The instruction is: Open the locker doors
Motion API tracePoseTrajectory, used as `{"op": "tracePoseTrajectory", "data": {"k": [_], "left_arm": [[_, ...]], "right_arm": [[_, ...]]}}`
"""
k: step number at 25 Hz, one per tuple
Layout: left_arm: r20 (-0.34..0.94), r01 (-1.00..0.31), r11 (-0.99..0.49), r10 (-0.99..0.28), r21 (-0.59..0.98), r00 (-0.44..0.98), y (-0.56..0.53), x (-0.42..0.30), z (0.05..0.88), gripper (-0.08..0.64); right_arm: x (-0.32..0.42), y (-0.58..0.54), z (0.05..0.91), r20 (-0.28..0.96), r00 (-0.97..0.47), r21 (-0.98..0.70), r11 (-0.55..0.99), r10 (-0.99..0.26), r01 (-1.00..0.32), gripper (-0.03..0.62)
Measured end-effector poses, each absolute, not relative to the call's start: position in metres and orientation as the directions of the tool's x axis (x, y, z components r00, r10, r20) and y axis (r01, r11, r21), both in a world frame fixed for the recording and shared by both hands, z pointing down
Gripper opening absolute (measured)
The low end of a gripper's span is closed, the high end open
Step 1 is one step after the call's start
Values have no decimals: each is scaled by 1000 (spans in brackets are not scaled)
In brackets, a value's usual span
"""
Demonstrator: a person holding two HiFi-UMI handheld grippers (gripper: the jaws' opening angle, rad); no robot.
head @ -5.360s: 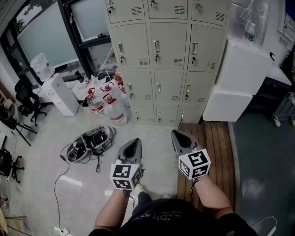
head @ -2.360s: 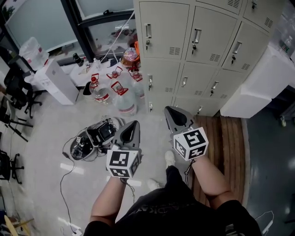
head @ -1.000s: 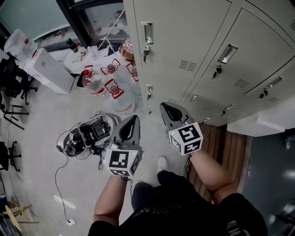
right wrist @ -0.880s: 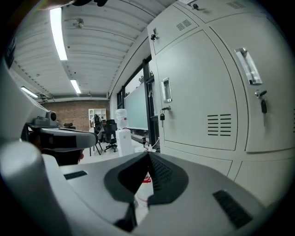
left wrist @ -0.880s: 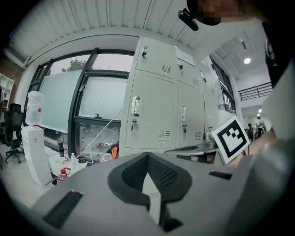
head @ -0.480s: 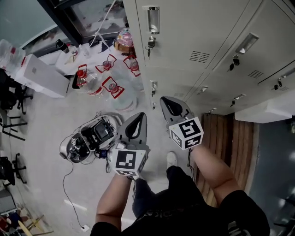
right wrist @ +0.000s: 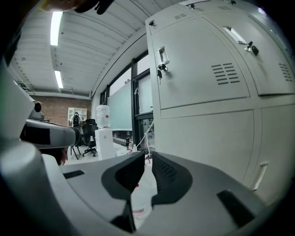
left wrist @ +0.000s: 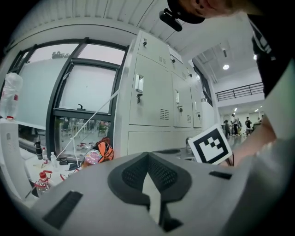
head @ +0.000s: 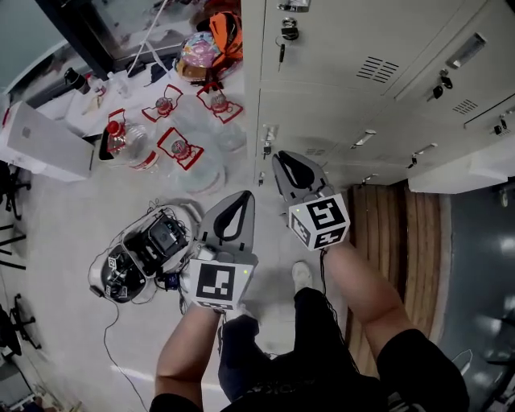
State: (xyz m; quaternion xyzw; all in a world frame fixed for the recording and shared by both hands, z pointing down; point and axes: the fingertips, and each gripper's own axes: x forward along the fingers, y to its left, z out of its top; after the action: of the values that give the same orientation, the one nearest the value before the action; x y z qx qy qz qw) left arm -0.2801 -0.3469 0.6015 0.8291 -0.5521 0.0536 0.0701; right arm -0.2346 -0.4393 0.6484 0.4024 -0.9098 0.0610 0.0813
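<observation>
Cream metal lockers (head: pixel 362 96) fill the top of the head view, all doors closed. The nearest door carries a recessed handle with a key (head: pixel 287 28); a lower door's handle (head: pixel 269 145) sits just past my right gripper (head: pixel 282 158). In the right gripper view that door (right wrist: pixel 203 69) with its handle (right wrist: pixel 162 55) stands close ahead on the right. My right gripper (right wrist: pixel 145 156) has a narrow gap between its jaws, which are opening on nothing. My left gripper (head: pixel 240 199) hangs back over the floor, shut and empty (left wrist: pixel 147 156).
Several water jugs (head: pixel 181 149) with red caps stand left of the lockers, with an orange bag (head: pixel 225 24) behind them. A black bundle of gear and cables (head: pixel 141 253) lies on the floor at the left. A wooden platform (head: pixel 402 233) lies at the right. The person's shoe (head: pixel 302 278) is below.
The lockers have come closer and fill more of the view. Both grippers have stayed side by side ahead of the person, the right one nearer the doors.
</observation>
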Motion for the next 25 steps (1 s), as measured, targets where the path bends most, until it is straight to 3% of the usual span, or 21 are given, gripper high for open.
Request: {"op": "tracePoseTrajectory", "data": {"k": [15,25], "left_arm": [[165,-911,-403,-896,90,413,-387,-303,737,-2],[139,-909,-404,-899,104,415,-396,-302,767,-2]], "right_arm": [[-256,-518,769,206,-572,3,586,-794,-811,127],[-267,-539,798,192,-557,33,573,-808,-819,164]]}}
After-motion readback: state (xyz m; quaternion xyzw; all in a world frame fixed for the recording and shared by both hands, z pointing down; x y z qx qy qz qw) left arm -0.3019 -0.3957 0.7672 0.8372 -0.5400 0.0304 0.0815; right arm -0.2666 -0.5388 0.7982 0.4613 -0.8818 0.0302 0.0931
